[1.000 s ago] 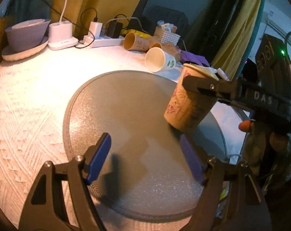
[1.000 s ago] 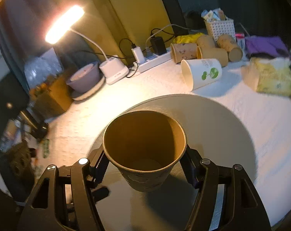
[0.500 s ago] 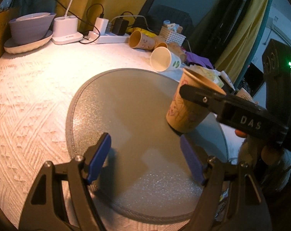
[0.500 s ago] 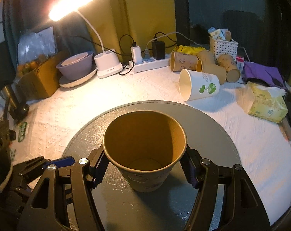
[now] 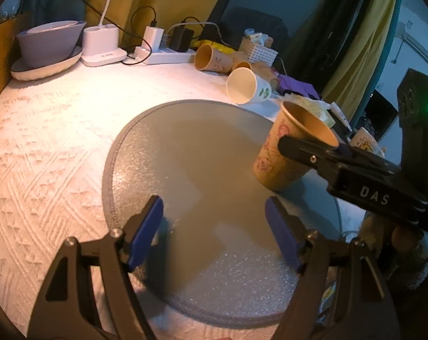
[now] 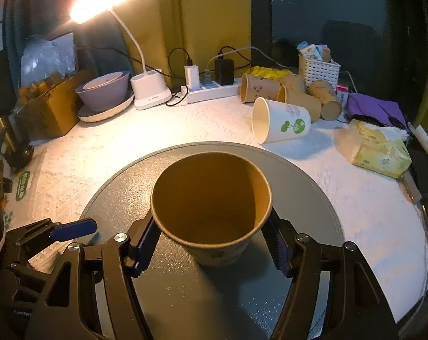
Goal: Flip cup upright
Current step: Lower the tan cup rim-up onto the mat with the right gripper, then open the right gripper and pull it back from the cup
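Note:
A brown paper cup (image 6: 211, 206) with a pink print stands mouth up on the round grey mat (image 6: 304, 187). My right gripper (image 6: 212, 240) is shut on the cup, its blue pads pressing both sides. In the left wrist view the same cup (image 5: 287, 153) sits at the mat's right side (image 5: 191, 141), slightly tilted, with the right gripper's black finger across it. My left gripper (image 5: 214, 229) is open and empty, low over the near part of the mat, left of the cup.
A white cup with a green print (image 6: 281, 124) lies on its side beyond the mat. Several brown cups (image 6: 298, 96) lie behind it near a white basket (image 6: 318, 70). A tissue pack (image 6: 381, 150), power strip (image 6: 211, 92), lamp base (image 6: 150, 90) and grey bowl (image 6: 104, 90) line the back.
The right gripper has turned right while holding the cup, which now sits lower on the mat. The left gripper has stayed open and shifted slightly.

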